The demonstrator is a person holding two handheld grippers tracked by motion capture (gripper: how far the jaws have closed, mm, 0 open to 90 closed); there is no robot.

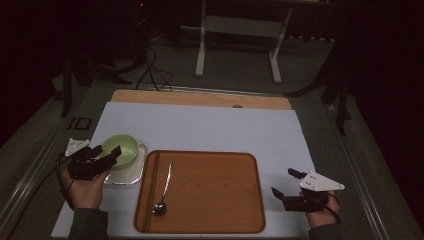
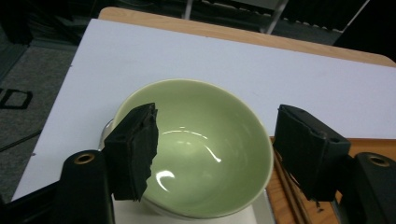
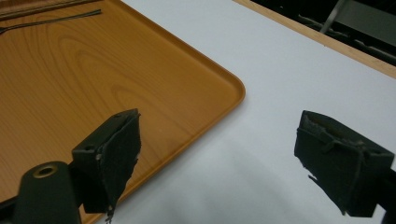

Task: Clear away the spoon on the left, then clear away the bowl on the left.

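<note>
Bowl point(image 2: 201, 154) — pale green, empty, glossy inside; it is set on a small white square plate point(image 1: 127, 175) at the left of the white board point(image 1: 210, 127), just beside the wooden tray point(image 1: 210, 192).

Left gripper point(image 1: 102, 155) — it is held at the bowl's near rim, jaws spread wide on either side of the bowl, pads not pressed on it; released.

Spoon point(image 1: 165, 190) — 1 metal piece, laid lengthwise on the tray's left part.

Right gripper point(image 1: 287, 182) — it is held over the board beside the tray's right edge, well apart from the bowl; jaws parted, nothing between them.
</note>
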